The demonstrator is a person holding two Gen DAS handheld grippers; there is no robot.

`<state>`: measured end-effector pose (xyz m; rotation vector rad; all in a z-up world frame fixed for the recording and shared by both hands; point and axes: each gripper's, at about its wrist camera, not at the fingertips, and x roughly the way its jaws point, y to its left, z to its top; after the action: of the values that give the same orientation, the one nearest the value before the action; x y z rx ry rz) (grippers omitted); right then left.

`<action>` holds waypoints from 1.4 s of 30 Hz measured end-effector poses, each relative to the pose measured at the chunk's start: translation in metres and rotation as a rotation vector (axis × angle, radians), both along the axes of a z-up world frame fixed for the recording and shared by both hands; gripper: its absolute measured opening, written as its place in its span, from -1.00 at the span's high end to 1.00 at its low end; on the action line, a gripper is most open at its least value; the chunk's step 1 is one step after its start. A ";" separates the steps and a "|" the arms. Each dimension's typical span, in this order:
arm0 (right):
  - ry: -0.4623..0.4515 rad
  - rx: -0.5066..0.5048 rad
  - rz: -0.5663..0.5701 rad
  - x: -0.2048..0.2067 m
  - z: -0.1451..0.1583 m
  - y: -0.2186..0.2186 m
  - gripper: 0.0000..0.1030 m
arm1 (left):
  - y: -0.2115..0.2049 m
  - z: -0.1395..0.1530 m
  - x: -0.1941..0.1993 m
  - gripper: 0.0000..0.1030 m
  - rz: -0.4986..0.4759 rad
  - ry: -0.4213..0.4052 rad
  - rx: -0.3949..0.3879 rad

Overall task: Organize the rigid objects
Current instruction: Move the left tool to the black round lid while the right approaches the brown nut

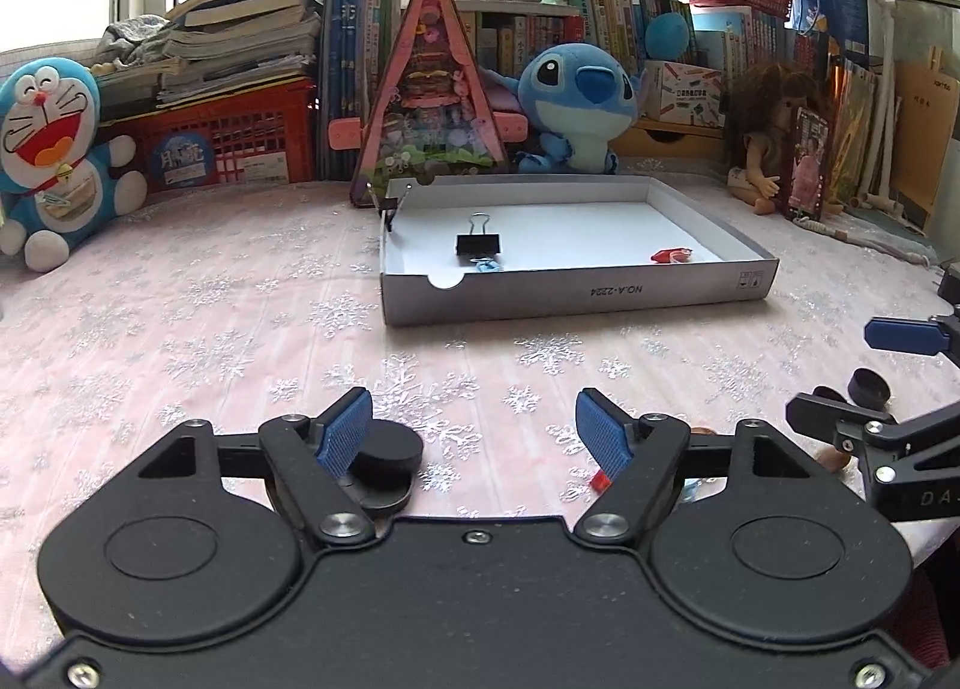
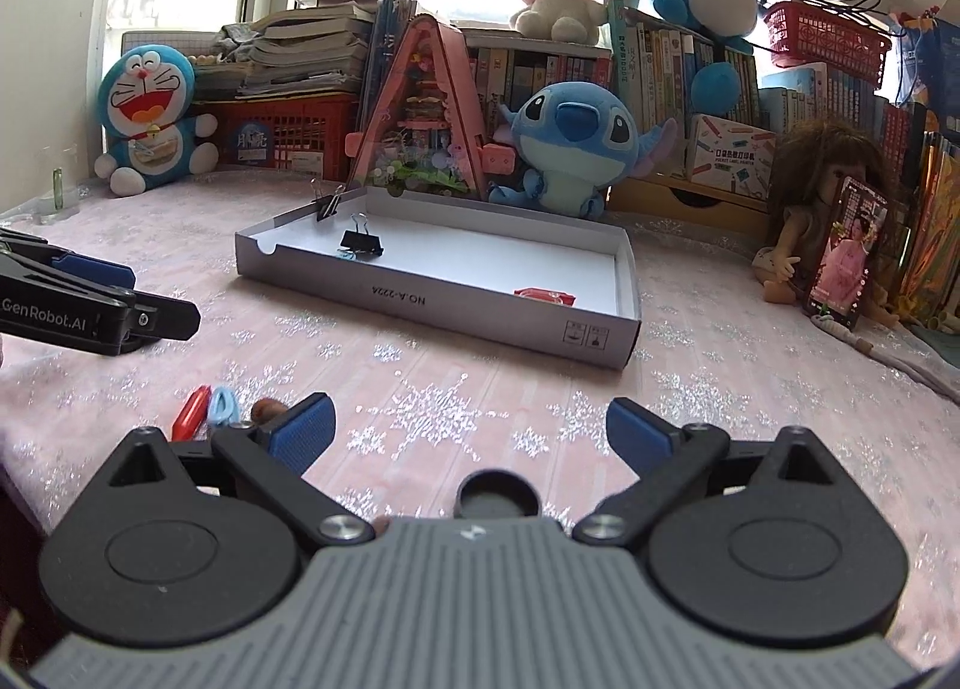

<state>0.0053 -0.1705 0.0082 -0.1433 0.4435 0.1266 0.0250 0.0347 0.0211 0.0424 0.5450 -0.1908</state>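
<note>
A shallow grey box lid (image 1: 576,293) (image 2: 432,293) lies on the table. Inside are a black binder clip (image 1: 478,242) (image 2: 361,240), a small blue clip (image 1: 487,265) and a red clip (image 1: 672,255) (image 2: 543,294). Another binder clip (image 1: 389,207) (image 2: 326,203) grips the lid's left wall. My left gripper (image 1: 474,431) is open, with a black round cap (image 1: 387,446) by its left finger. My right gripper (image 2: 471,431) is open, with a black cap (image 2: 498,494) just behind its jaws. A red clip (image 2: 191,412), a blue clip (image 2: 222,404) and a brown piece (image 2: 267,409) lie beside its left finger.
Two black caps (image 1: 867,387) lie near the right gripper in the left wrist view. Plush toys (image 1: 51,149) (image 2: 564,143), a triangular pink model (image 1: 429,107), books, red baskets (image 1: 234,140) and a doll (image 2: 822,221) line the back of the table.
</note>
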 end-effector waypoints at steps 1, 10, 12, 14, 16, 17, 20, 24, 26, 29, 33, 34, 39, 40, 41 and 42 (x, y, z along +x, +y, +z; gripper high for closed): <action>-0.009 -0.005 -0.007 -0.003 -0.003 0.001 -0.97 | 0.001 -0.002 -0.002 -0.43 0.006 -0.009 0.002; -0.048 -0.019 -0.038 -0.023 -0.017 0.009 -0.98 | 0.014 -0.014 -0.003 -0.43 0.080 -0.007 0.002; -0.049 -0.013 -0.041 -0.027 -0.018 0.009 -0.98 | 0.017 -0.017 -0.004 -0.42 0.091 -0.002 0.001; -0.046 0.007 -0.038 -0.031 -0.019 0.009 -0.96 | 0.022 -0.020 -0.006 -0.40 0.099 0.008 -0.002; -0.047 0.026 -0.036 -0.035 -0.021 0.009 -0.93 | 0.025 -0.023 -0.006 -0.36 0.104 0.018 -0.002; -0.046 0.031 -0.033 -0.036 -0.021 0.009 -0.90 | 0.026 -0.025 -0.006 -0.34 0.105 0.022 -0.001; -0.049 0.033 -0.023 -0.040 -0.021 0.010 -0.79 | 0.027 -0.027 -0.008 -0.30 0.103 0.018 0.009; -0.046 0.038 -0.008 -0.042 -0.021 0.013 -0.65 | 0.027 -0.029 -0.008 -0.21 0.105 0.016 0.012; -0.039 0.040 0.002 -0.043 -0.022 0.014 -0.58 | 0.027 -0.030 -0.008 -0.19 0.108 0.016 0.010; -0.031 0.042 0.014 -0.043 -0.023 0.016 -0.51 | 0.026 -0.030 -0.007 -0.13 0.109 0.014 0.013; -0.029 0.042 0.017 -0.043 -0.023 0.017 -0.42 | 0.025 -0.030 -0.007 0.07 0.111 0.016 0.020; -0.028 0.044 0.015 -0.043 -0.023 0.017 -0.40 | 0.025 -0.030 -0.007 0.09 0.110 0.016 0.024; -0.032 0.058 -0.017 -0.042 -0.024 0.014 0.14 | 0.022 -0.030 -0.008 0.29 0.107 0.010 0.037; -0.032 0.061 -0.019 -0.043 -0.024 0.013 0.14 | 0.022 -0.030 -0.009 0.31 0.107 0.009 0.038; -0.032 0.063 -0.017 -0.043 -0.024 0.013 0.15 | 0.022 -0.030 -0.009 0.37 0.108 0.007 0.040; -0.032 0.062 -0.015 -0.044 -0.024 0.012 0.19 | 0.021 -0.030 -0.009 0.42 0.111 0.006 0.046</action>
<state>-0.0382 -0.1581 -0.0163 -0.0810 0.4080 0.1227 0.0156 0.0562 -0.0090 0.0558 0.5558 -0.0705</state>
